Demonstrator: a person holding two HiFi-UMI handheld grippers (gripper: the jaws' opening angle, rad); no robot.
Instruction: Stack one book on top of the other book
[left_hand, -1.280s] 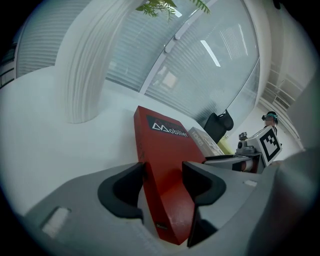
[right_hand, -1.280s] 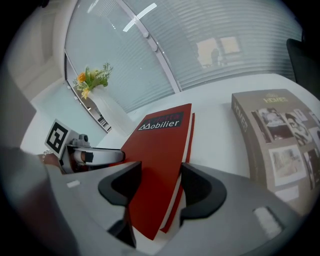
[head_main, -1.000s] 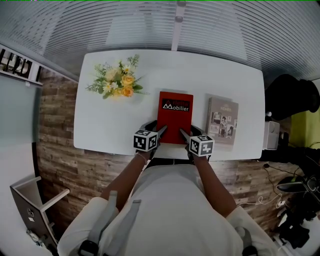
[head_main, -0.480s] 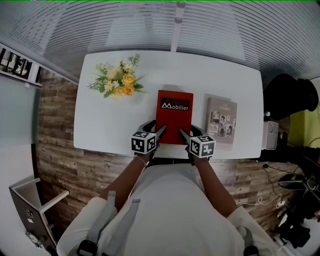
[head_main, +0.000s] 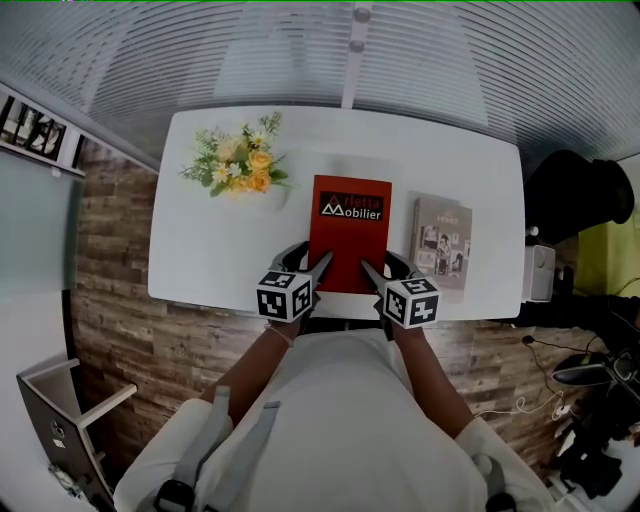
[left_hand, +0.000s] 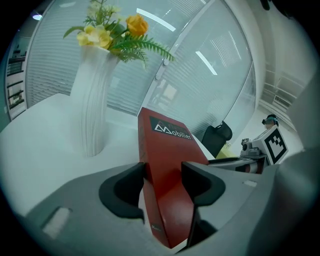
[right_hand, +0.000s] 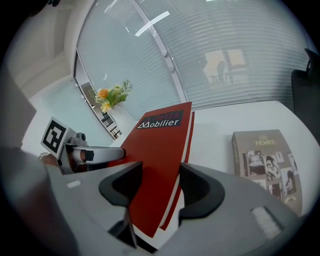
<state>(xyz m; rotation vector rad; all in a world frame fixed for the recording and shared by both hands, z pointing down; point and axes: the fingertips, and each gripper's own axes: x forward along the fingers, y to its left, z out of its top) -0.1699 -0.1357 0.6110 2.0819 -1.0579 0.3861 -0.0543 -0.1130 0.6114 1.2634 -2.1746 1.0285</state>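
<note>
A red book (head_main: 350, 225) titled "Mobilier" is held up off the white table (head_main: 215, 255) by its near corners. My left gripper (head_main: 322, 262) is shut on the near left corner, and my right gripper (head_main: 368, 268) is shut on the near right corner. In the left gripper view the red book (left_hand: 170, 165) fills the gap between the jaws of the left gripper (left_hand: 165, 172). In the right gripper view the red book (right_hand: 160, 135) sits clamped in the right gripper (right_hand: 160, 180). A grey book (head_main: 441, 245) lies flat on the table to its right, also the grey book (right_hand: 265, 160).
A white vase with yellow flowers (head_main: 237, 165) stands at the table's back left, close on the left in the left gripper view as the vase (left_hand: 92, 105). Window blinds run behind the table. A dark chair (head_main: 580, 195) stands off the right end.
Both grippers have risen together with the red book, which now looks larger and nearer in the head view. The grey book and vase have stayed put.
</note>
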